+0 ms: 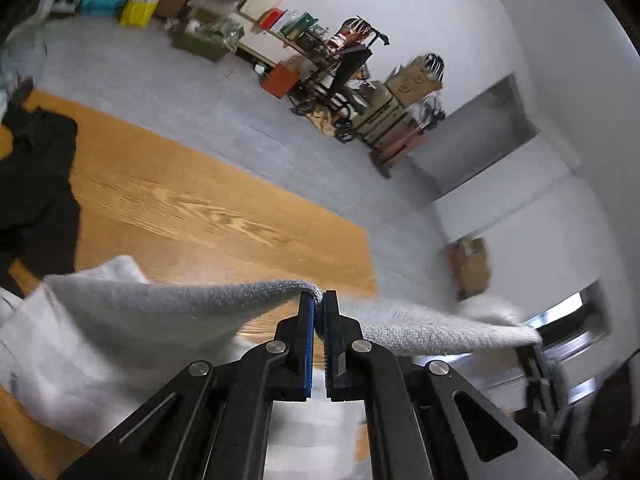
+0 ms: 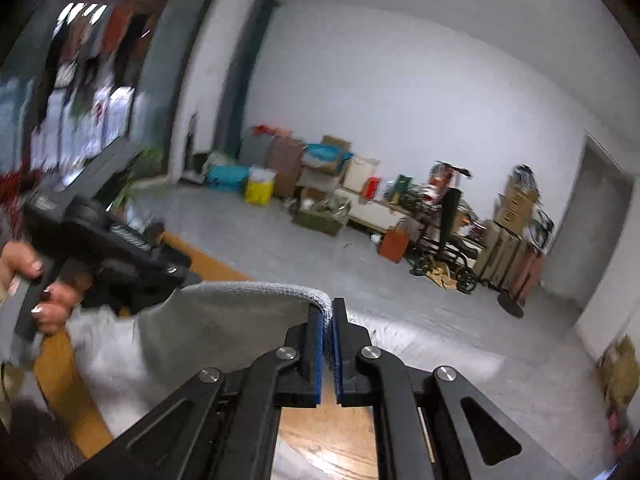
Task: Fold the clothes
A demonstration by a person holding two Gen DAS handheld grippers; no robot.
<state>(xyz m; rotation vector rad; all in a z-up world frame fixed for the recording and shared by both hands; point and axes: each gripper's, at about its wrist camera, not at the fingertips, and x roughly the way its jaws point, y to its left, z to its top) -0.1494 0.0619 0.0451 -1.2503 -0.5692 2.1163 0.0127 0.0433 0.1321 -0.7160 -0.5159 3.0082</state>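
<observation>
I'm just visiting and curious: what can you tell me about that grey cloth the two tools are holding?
The grey garment looks like soft knitted fabric with a ribbed edge. The left gripper and right gripper are each shut on that edge, which stretches between them. It is lifted above the wooden table, the rest sagging in loose folds toward it. What kind of garment it is cannot be told.

My left gripper [image 1: 318, 304] is clamped, its two blue-padded fingers [image 1: 307, 320] drawn nearly together and pinching a fold of the grey cloth [image 1: 168, 300] at the tips. My right gripper [image 2: 327, 312] is clamped the same way, blue pads pressed on a rolled edge of that cloth. From the right wrist view, the left gripper shows at the left edge, held up and tilted, with my left hand [image 2: 36, 284] wrapped around its handle, fingers curled on the grip.
</observation>
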